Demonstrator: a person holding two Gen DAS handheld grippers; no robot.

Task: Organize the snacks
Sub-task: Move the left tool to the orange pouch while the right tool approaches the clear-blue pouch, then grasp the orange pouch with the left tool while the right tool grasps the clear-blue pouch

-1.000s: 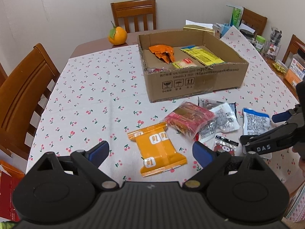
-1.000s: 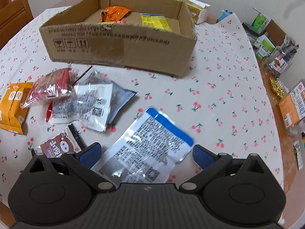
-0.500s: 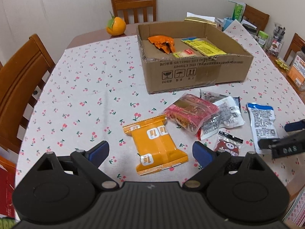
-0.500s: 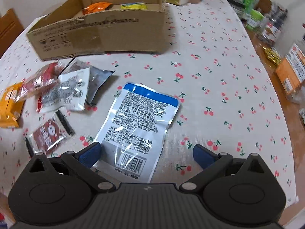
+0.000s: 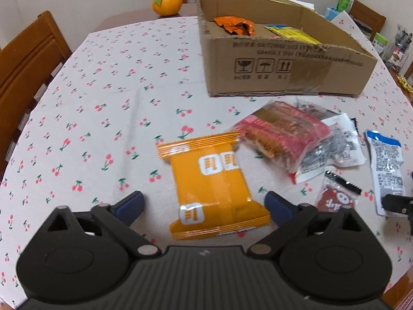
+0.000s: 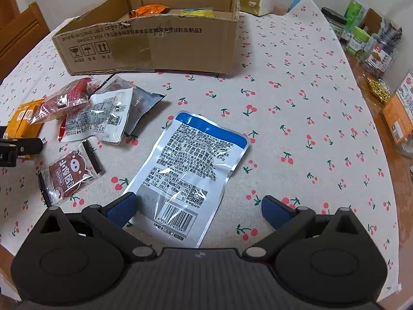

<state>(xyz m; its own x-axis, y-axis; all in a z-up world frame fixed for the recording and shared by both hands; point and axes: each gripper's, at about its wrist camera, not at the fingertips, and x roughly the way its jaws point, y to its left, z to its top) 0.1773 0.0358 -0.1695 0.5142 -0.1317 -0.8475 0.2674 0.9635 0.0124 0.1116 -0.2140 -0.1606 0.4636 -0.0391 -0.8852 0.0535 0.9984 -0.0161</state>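
An open cardboard box (image 5: 284, 59) stands at the back of the table and also shows in the right wrist view (image 6: 155, 46); it holds an orange packet (image 5: 235, 24) and a yellow packet (image 5: 294, 32). My left gripper (image 5: 204, 206) is open, low over an orange snack pack (image 5: 214, 188) lying between its fingers. My right gripper (image 6: 198, 209) is open, its fingers either side of the near end of a silver and blue pouch (image 6: 191, 170). A red pack (image 5: 284, 131), a white pouch (image 6: 103, 118) and a small brown packet (image 6: 68, 175) lie loose between the two.
The table has a cherry-print cloth (image 5: 116, 103). An orange fruit (image 5: 166, 2) sits at the back. Wooden chairs (image 5: 25, 59) stand at the left and back. Jars and boxes (image 6: 371, 44) crowd the right edge. A tissue box (image 6: 255, 0) lies behind the cardboard box.
Both grippers have come down and forward. The left one now has the orange pack between its fingers; the right one now has the pouch's near end between its own. Both stay open.
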